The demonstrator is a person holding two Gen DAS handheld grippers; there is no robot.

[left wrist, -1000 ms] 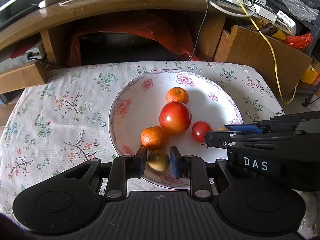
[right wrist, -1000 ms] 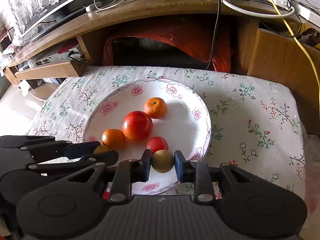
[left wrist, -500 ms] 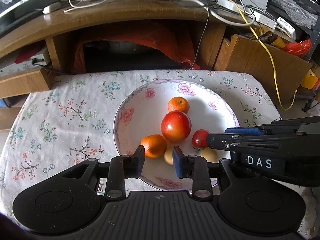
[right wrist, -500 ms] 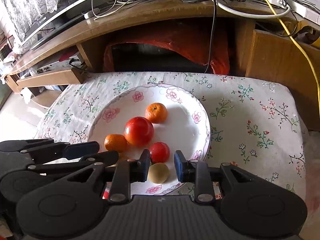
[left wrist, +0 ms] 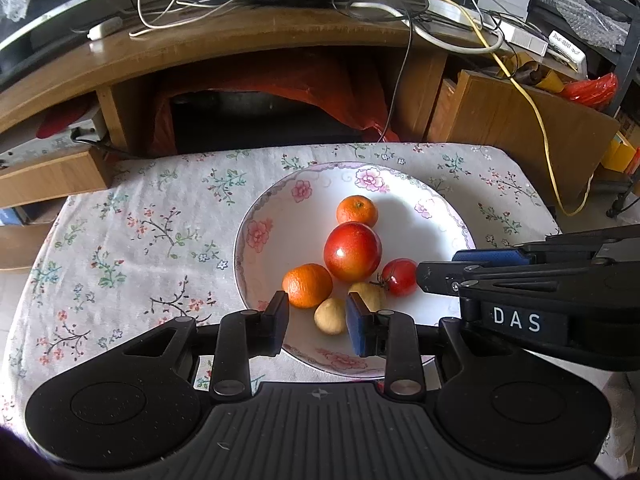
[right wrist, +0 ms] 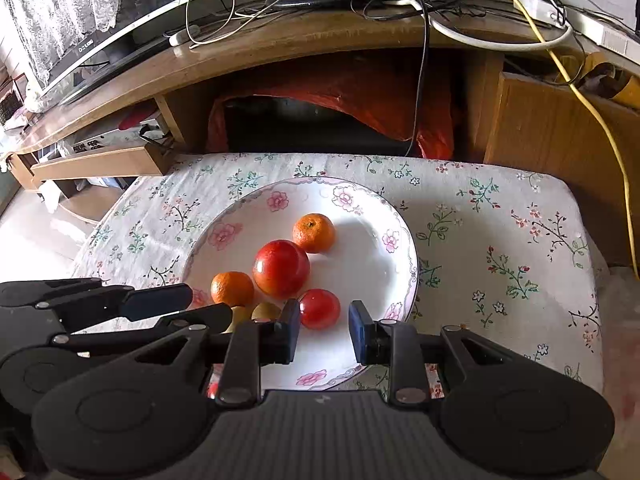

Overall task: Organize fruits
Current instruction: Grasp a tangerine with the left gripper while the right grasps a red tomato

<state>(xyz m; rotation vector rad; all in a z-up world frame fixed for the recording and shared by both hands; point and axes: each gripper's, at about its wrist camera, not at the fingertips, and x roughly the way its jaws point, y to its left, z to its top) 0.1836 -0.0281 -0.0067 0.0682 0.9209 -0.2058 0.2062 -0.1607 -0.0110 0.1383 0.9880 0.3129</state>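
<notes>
A white flowered plate (left wrist: 256, 236) (right wrist: 400, 240) sits on the floral tablecloth. On it lie a red apple (left wrist: 352, 252) (right wrist: 281, 268), a far mandarin (left wrist: 357, 211) (right wrist: 314, 233), a near mandarin (left wrist: 307, 285) (right wrist: 232, 288) and a small red tomato (left wrist: 399, 277) (right wrist: 319, 308). Two small yellow fruits (left wrist: 330, 316) (left wrist: 366, 296) rest near the plate's front. My left gripper (left wrist: 317, 324) (right wrist: 188, 308) hovers open over one of them without touching it. My right gripper (right wrist: 325, 330) (left wrist: 440, 268) stands open just before the tomato, with nothing between its pads.
The cloth-covered table (left wrist: 140, 240) ends close behind the plate. Beyond it stands a wooden bench (left wrist: 240, 52) strewn with cables, with an orange-red bag (right wrist: 360, 96) underneath. A wooden board (left wrist: 520, 128) and a yellow cable (left wrist: 540, 128) are at the right.
Each gripper held a small yellow fruit a second ago. Both have let go, and the two fruits now lie on the plate near its front. The left jaws stand slightly wider.
</notes>
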